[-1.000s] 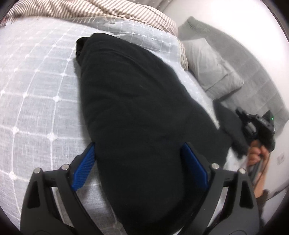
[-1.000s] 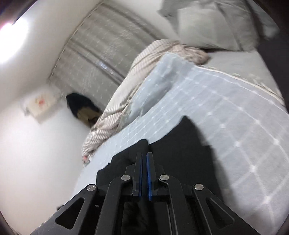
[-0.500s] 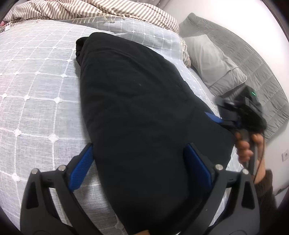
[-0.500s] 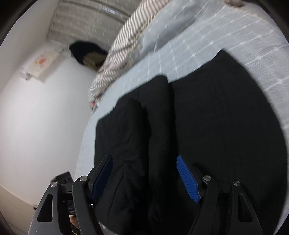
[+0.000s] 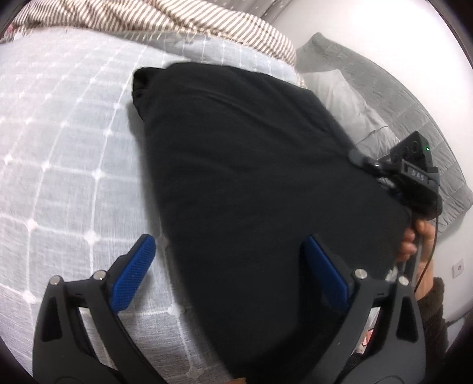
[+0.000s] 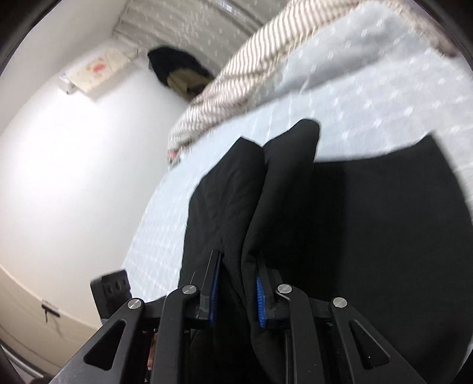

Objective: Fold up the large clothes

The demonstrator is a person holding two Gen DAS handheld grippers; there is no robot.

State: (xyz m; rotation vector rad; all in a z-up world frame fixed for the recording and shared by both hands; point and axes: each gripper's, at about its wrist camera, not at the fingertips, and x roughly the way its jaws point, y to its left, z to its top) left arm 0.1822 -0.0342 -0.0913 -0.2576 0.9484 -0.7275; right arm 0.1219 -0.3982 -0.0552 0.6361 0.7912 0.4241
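A large black garment [image 5: 251, 183] lies folded lengthwise on the bed; it also shows in the right wrist view [image 6: 369, 236]. My left gripper [image 5: 227, 271] is open, its blue pads [image 5: 133, 271] spread over the garment's near end without touching it. My right gripper [image 6: 236, 289] is shut on a thick fold at the garment's near edge. In the left wrist view the right gripper's body [image 5: 414, 177] sits at the garment's right edge.
The bed has a pale blue grid-pattern cover [image 5: 59, 147]. A striped blanket [image 5: 147, 20] is bunched at the far end. Grey pillows [image 5: 354, 97] lie at the right. Dark clothes [image 6: 177, 71] hang by the far wall.
My right gripper went from shut and empty to open over the garment, then closed on its folded edge. My left gripper stayed open over the near end.
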